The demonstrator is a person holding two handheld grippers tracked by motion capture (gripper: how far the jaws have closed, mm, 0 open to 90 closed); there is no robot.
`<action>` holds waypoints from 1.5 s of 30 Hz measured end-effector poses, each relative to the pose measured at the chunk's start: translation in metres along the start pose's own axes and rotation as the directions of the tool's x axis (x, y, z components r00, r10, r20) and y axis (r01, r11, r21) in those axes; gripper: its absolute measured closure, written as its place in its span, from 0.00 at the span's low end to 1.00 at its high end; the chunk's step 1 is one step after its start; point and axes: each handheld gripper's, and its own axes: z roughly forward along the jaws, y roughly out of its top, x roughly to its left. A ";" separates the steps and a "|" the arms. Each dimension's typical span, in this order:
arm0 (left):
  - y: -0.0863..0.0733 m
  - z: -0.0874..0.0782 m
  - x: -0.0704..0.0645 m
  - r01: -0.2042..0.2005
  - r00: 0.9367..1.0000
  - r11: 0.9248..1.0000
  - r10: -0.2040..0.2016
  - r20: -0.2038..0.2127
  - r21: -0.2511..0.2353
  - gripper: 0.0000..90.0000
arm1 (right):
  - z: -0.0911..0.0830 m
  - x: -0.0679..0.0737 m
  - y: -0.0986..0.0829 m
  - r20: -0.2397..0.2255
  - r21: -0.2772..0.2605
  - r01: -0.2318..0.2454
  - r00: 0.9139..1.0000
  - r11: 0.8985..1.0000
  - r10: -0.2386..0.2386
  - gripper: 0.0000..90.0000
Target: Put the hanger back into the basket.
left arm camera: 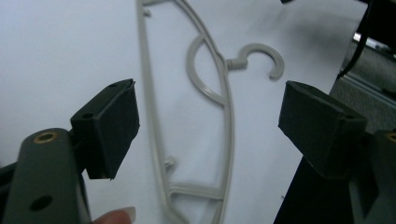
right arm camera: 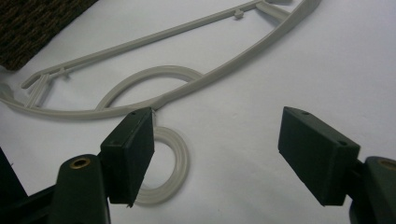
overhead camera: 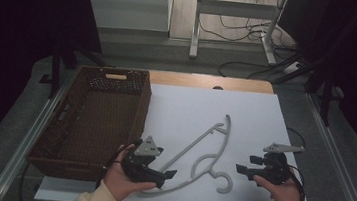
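A white table top [overhead camera: 244,122] is seen, with a strip of bare wood along its far edge. A brown wicker basket [overhead camera: 95,117] is set on its left part. Just right of the basket, a pale plastic hanger [overhead camera: 201,155] is laid flat, its hook turned away from the basket.

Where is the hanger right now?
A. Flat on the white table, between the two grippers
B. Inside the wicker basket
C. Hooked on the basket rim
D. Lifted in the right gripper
A: the hanger lies flat on the white table, right of the basket, with the left gripper and right gripper open at either side.
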 end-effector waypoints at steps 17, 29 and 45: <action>0.004 0.062 -0.003 -0.021 0.987 0.987 -0.005 0.162 0.159 0.27 | 0.001 -0.003 -0.001 0.026 0.011 -0.012 1.000 1.000 0.011 0.30; 0.003 0.089 -0.003 -0.034 0.984 0.962 -0.014 0.176 0.270 0.36 | 0.002 -0.003 -0.002 0.037 0.022 -0.007 0.999 1.000 0.006 0.30; 0.001 0.110 -0.009 -0.047 0.984 0.939 -0.016 0.180 0.340 0.46 | 0.001 -0.003 -0.001 0.043 0.020 -0.010 0.999 1.000 0.009 0.30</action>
